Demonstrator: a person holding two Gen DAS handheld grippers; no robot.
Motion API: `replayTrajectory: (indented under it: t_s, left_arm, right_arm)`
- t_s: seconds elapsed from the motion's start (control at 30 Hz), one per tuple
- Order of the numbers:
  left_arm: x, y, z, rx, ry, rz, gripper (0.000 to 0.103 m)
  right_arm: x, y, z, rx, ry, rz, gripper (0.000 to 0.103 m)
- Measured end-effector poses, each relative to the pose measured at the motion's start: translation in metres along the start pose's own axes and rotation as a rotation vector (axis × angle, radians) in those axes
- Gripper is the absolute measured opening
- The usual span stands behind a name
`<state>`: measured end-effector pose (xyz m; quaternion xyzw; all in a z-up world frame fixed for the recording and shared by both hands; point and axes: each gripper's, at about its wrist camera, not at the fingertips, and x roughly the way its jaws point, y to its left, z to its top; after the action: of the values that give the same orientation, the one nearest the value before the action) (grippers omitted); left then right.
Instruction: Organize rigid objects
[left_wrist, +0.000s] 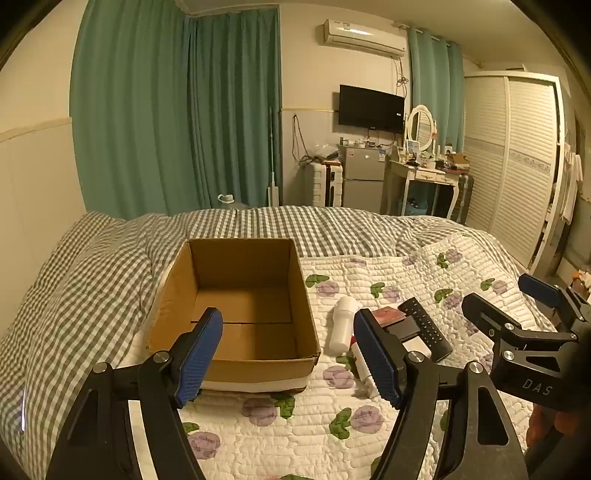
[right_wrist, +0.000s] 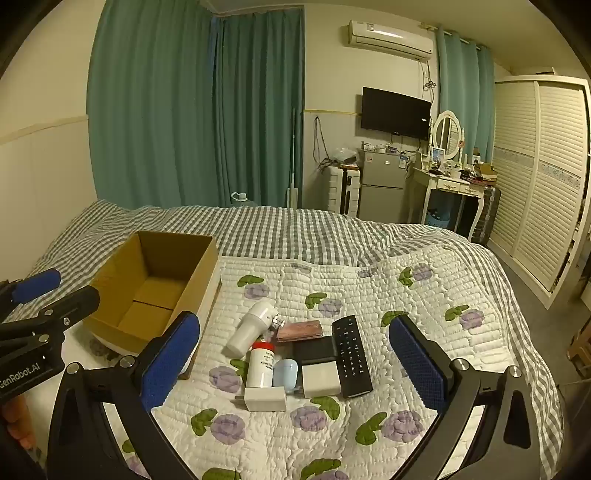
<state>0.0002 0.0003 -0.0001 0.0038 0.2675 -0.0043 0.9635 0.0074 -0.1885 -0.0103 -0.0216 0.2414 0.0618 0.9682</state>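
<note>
Left wrist view: the left claw (left_wrist: 288, 354) hovers released and holding nothing, over the near edge of the empty cardboard box (left_wrist: 236, 302) on the bed (left_wrist: 92, 266), with the right claw (left_wrist: 517, 299) visible at the far right; judged stage, the start, nothing yet packed. Right wrist view: the right claw (right_wrist: 295, 358), released and unladen, hangs above the cluster beside the box (right_wrist: 155, 291), comprising white bottle (right_wrist: 253, 328), red-capped bottle (right_wrist: 260, 365), remote control (right_wrist: 351, 354) and charger (right_wrist: 264, 398). The next move probably calls for lowering and closing on one item.

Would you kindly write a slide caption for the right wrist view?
Open right gripper above small rigid objects, including a black remote, beside an empty cardboard box on a floral quilt.
</note>
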Motion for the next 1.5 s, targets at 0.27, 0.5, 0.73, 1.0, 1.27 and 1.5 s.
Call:
replayTrajectory:
  t_s: [0.27, 0.5, 0.73, 1.0, 1.27, 1.5]
  left_arm:
    - [-0.0014, 0.0003, 0.0002, 0.002, -0.006, 0.004, 0.076]
    - [-0.0053, 0.0031, -0.0041, 0.001, -0.003, 0.009, 0.076]
    - [-0.0041, 0.0041, -0.0028, 0.002, -0.003, 0.009, 0.076]
    - [-0.0039, 0.0035, -0.0027, 0.002, -0.003, 0.010, 0.076]
    - [-0.0039, 0.0037, -0.0025, 0.003, -0.001, 0.011, 0.076]
    - [-0.0027, 0.0039, -0.0029, 0.000, 0.001, 0.011, 0.076]
  right_arm:
    - [0.0004, 0.0009, -0.0013, 0.000, 0.005, 0.002, 0.103]
    - [-0.0002, 0.0031, -0.0025, -0.001, 0.009, 0.005, 0.103]
    - [-0.0008, 0.0041, -0.0016, -0.003, 0.012, 0.002, 0.103]
    - [0.0012, 0.0050, -0.0027, -0.003, 0.016, 0.005, 0.103]
    - [0.0012, 0.0052, -0.0032, -0.004, 0.017, 0.005, 0.103]
    - [0.0023, 0.0056, -0.0035, -0.005, 0.018, 0.006, 0.103]
